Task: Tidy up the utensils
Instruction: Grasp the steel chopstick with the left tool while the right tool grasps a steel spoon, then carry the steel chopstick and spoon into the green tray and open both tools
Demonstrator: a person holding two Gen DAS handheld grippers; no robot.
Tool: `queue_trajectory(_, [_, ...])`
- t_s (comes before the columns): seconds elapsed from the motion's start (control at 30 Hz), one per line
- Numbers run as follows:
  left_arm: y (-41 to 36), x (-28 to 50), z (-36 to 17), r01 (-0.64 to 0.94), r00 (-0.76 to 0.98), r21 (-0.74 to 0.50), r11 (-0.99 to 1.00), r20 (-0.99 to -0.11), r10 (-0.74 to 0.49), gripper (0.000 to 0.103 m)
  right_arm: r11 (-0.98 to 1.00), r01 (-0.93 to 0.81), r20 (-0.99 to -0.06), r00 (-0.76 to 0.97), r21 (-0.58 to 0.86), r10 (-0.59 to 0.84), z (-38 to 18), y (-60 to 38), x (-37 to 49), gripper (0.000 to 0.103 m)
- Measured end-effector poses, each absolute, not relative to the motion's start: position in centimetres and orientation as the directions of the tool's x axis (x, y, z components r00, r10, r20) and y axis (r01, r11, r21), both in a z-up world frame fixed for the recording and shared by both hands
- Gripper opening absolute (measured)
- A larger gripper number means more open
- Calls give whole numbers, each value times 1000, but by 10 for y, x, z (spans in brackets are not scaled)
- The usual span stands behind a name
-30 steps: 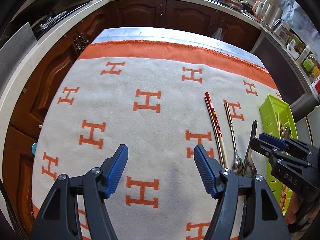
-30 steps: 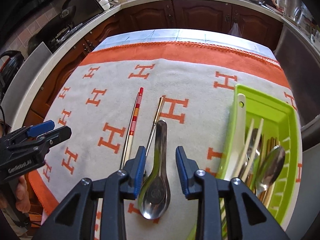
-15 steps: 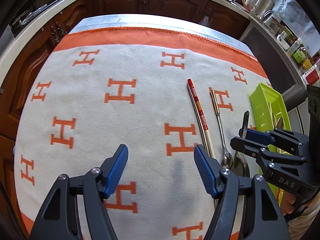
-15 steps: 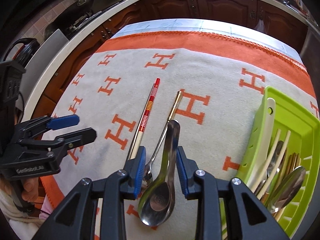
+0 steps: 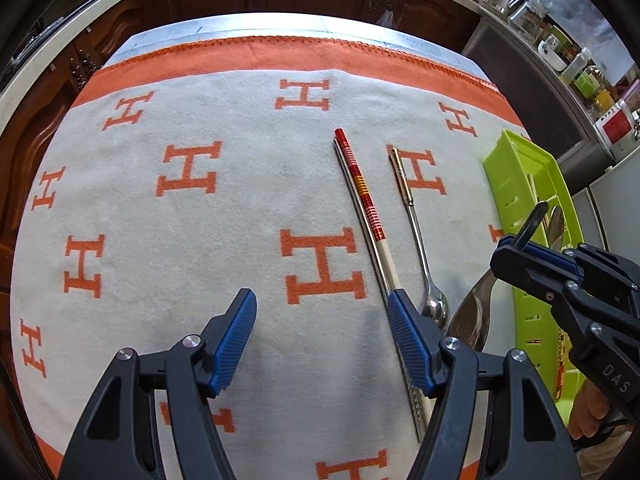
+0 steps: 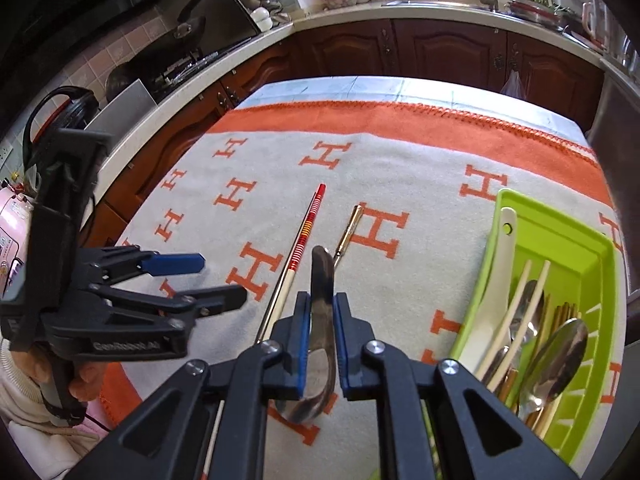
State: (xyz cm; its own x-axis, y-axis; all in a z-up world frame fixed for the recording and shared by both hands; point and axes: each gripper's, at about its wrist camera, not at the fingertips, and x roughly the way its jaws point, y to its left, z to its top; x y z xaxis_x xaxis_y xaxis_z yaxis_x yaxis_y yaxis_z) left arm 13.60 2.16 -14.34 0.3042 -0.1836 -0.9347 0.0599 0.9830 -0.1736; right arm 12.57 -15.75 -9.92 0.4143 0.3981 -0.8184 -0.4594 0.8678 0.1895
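Note:
My right gripper [image 6: 321,312] is shut on a wide steel spoon [image 6: 322,280] and holds it lifted above the cloth, handle pointing away; it shows in the left wrist view [image 5: 472,320] too. A red-topped pair of chopsticks [image 5: 366,208] and a thin gold-handled spoon [image 5: 416,224] lie side by side on the cloth. My left gripper [image 5: 322,320] is open and empty, low over the cloth just left of the chopsticks. The green utensil tray [image 6: 592,264] at the right holds several spoons and chopsticks.
A white cloth with orange H marks and an orange border [image 5: 180,168] covers the table. Dark wood cabinets and a counter [image 6: 440,12] run round the far side. Jars and kettles [image 5: 560,48] stand beyond the tray.
My right gripper closed on the wide steel spoon and raised it off the cloth. The left gripper moved forward and a little right, still open.

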Motion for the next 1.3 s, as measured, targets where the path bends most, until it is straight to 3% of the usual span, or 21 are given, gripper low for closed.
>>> queue_trajectory(0.3, [1, 140, -151, 84, 324, -104, 991, -938, -126, 61, 892, -400, -796, 460, 210, 394, -97, -170, 110, 3])
queue_trajectory(0.37, [-2, 139, -149, 92, 328, -103, 990, -936, -128, 57, 895, -389, -793, 463, 220, 396, -97, -173, 107, 3])
queue_trajectory(0.47, [-1, 139, -146, 105, 318, -152, 983, -931, -178, 27, 895, -378, -784, 471, 236, 405, -95, -176, 102, 3])
queue_trajectory(0.53, [3, 138, -146, 98, 310, -162, 982, -933, -185, 12, 895, -368, -777, 476, 250, 413, -93, -180, 100, 3])
queue_trajectory(0.57, [3, 137, -146, 99, 315, -150, 984, -933, -174, 11, 895, -364, -773, 479, 257, 417, -93, -181, 99, 3])
queue_trajectory(0.8, [9, 126, -145, 107, 343, -132, 985, -925, -161, 10, 898, -338, -746, 512, 281, 426, -83, -194, 87, 3])
queue_trajectory(0.93, [-1, 124, -146, 121, 344, -71, 990, -933, -109, 3, 895, -316, -722, 533, 313, 441, -74, -208, 78, 3])
queue_trajectory(1.3, [-25, 97, -104, 178, 322, -200, 964, -913, -249, 3, 942, -209, -703, 627, 263, 335, -39, -269, 43, 3])
